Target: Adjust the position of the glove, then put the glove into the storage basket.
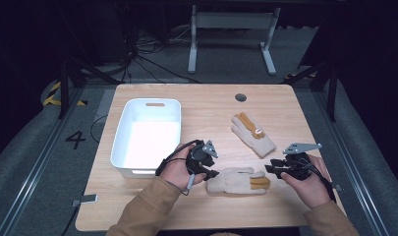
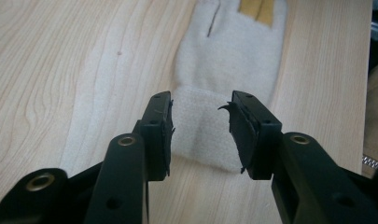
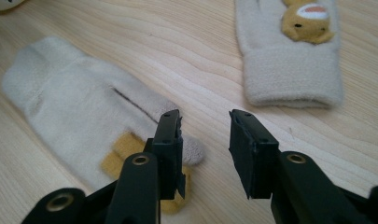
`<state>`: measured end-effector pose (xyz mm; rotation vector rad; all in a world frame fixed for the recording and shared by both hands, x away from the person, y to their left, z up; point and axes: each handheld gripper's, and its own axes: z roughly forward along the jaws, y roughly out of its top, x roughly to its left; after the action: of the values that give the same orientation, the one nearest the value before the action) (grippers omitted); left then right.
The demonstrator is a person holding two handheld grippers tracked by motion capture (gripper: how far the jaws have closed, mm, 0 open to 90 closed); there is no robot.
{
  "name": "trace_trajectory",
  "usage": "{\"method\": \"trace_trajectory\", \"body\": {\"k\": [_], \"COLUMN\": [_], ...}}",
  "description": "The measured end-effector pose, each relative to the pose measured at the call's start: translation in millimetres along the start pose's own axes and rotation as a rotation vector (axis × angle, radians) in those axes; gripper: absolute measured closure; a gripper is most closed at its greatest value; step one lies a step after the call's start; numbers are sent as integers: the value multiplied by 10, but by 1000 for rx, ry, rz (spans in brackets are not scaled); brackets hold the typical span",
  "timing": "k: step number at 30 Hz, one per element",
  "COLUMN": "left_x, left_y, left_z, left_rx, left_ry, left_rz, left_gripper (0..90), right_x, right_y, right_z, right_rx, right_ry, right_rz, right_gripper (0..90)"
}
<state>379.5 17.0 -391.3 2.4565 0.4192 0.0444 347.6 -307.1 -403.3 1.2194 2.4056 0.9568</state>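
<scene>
Two cream knit gloves with mustard-yellow patches lie on the wooden table [image 1: 206,105]. The near glove [image 1: 238,180] lies flat between my hands, cuff toward the left. My left gripper [image 1: 211,172] is open at that cuff; in the left gripper view its jaws straddle the ribbed cuff [image 2: 200,133] just above it. My right gripper [image 1: 269,169] is open at the glove's fingertip end; in the right gripper view the glove [image 3: 79,112] lies under its left jaw. The second glove [image 1: 253,133], with a bear face [image 3: 308,18], lies farther back.
An empty white plastic bin [image 1: 146,135] stands on the table's left half, just behind my left hand. A round grommet hole [image 1: 241,97] sits near the far edge. Beyond the table are a dark floor, cables and a white desk frame [image 1: 231,29].
</scene>
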Motion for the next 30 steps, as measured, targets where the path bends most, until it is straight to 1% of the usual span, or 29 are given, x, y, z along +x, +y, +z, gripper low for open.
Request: {"method": "trace_trajectory", "body": {"k": [3, 4, 6, 7, 8, 14, 20, 21, 22, 23, 24, 25, 26, 27, 28, 30], "left_x": [6, 4, 13, 19, 26, 30, 39, 40, 44, 44, 47, 46, 44, 44, 44, 48], "left_y": [-3, -4, -11, -18, -25, -48, -70, -75, -82, -82, -83, -83, -83, -83, -84, -89], "left_z": [-11, -13, -19, -25, -34, -100, -132, -139, -161, -161, -168, -175, -180, -180, -183, -183], "left_rx": [-3, 0, 19, 19, 17, -11, -23, -23, -33, -33, -39, -41, -44, -44, -43, -40], "left_ry": [8, 16, 35, 43, 42, 45, 48, 47, 45, 45, 46, 44, 42, 42, 40, 37], "left_rz": [-7, -19, -62, -76, -88, -103, -115, -119, -133, -133, -135, -141, -142, -142, -142, -140], "left_gripper": [591, 590, 584, 582, 582, 575, 572, 571, 571, 571, 570, 570, 567, 566, 566, 565], "right_x": [-13, -14, -22, -25, -26, -71, -108, -119, -144, -144, -177, -177, -210, -210, -247, -261], "right_y": [-3, -1, 4, 7, 13, 69, 132, 151, 199, 199, 261, 261, 330, 330, 400, 425], "right_z": [4, 6, 12, 14, 14, -2, -13, -13, -6, -6, 23, 23, 70, 70, 118, 136], "right_rx": [2, 2, 0, 0, 0, -23, -41, -44, -55, -55, -56, -56, -45, -45, -35, -31], "right_ry": [5, 3, 7, 10, 10, 23, 30, 32, 39, 39, 49, 49, 48, 48, 45, 44], "right_rz": [7, 9, 6, 8, 11, 23, 42, 42, 51, 51, 59, 59, 56, 56, 51, 52], "right_gripper": [642, 642, 641, 641, 641, 641, 641, 641, 641, 641, 639, 639, 635, 635, 633, 633]}}
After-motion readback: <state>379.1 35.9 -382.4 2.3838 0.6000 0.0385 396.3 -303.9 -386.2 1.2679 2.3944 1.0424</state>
